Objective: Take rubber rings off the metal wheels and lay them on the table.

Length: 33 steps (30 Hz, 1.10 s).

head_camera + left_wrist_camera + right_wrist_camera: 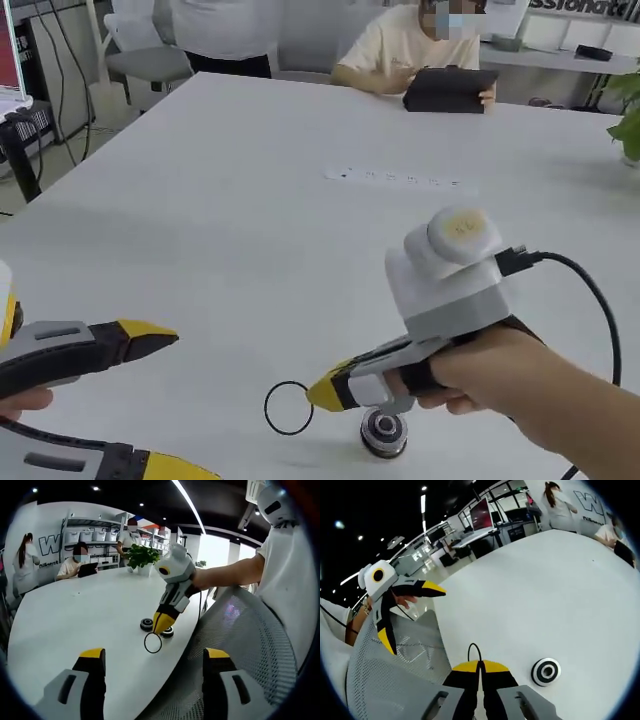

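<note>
My right gripper (328,392) is shut on a thin black rubber ring (289,408), which hangs from its yellow tips just over the white table (220,220). A metal wheel (384,432) lies on the table right under that gripper. In the right gripper view, the ring (475,652) loops out past the shut tips (480,667), and a wheel (546,671) lies to their right. The left gripper view shows two wheels (146,625) (167,632) side by side behind the ring (153,643). My left gripper (175,400) stands open and holds nothing, to the left of the ring.
A person with a black tablet (448,88) sits at the table's far end. A white power strip (400,180) lies mid-table. A potted plant (630,115) stands at the far right. A mesh chair (240,645) is by the table's near edge.
</note>
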Tool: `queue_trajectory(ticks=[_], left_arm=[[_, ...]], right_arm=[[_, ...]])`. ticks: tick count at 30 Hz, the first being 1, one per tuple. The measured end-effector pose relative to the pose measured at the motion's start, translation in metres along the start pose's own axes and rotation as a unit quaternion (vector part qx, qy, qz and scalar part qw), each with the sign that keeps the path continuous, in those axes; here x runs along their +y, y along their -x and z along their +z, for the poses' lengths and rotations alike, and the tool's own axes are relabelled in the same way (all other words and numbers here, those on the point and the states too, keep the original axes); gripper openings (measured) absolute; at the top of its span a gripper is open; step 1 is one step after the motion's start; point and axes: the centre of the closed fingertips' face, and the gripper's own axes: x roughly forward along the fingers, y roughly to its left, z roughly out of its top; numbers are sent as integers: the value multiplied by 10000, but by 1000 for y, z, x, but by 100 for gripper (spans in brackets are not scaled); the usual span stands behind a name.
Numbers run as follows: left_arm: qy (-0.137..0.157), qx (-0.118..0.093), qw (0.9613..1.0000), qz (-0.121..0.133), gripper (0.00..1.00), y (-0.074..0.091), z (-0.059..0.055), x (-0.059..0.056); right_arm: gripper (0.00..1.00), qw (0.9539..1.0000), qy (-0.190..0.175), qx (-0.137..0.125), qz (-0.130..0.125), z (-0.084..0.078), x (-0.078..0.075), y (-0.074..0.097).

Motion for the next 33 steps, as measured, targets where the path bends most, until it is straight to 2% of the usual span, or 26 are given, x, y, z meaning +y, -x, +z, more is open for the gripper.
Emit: queue_trajectory(ticks=[3,7,14,23,28,33], left_arm=[[40,3,10000,-12,77,0,-1,0],[54,1,10000,-8,77,-1,-1,0],[65,30,10000,2,77,-1,-2,0],[81,17,10000,34,76,0,-1,0],[83,35,10000,14,76,-1,-2,0],[92,13,10000,26,76,-1,-1,0]], right_arm=[[0,9999,-105,-58,-89,-5,-7,-4],[0,9997,-204,16,-131,-14,-10,-8],[0,9995,-103,105,-267,-21,-15,-11],[1,9993,-101,132,-328,-24,-18,-11],[10,9992,-129,72,-374,-22,-21,-10],[11,9991,-80,31,-419,-19,-22,-5]])
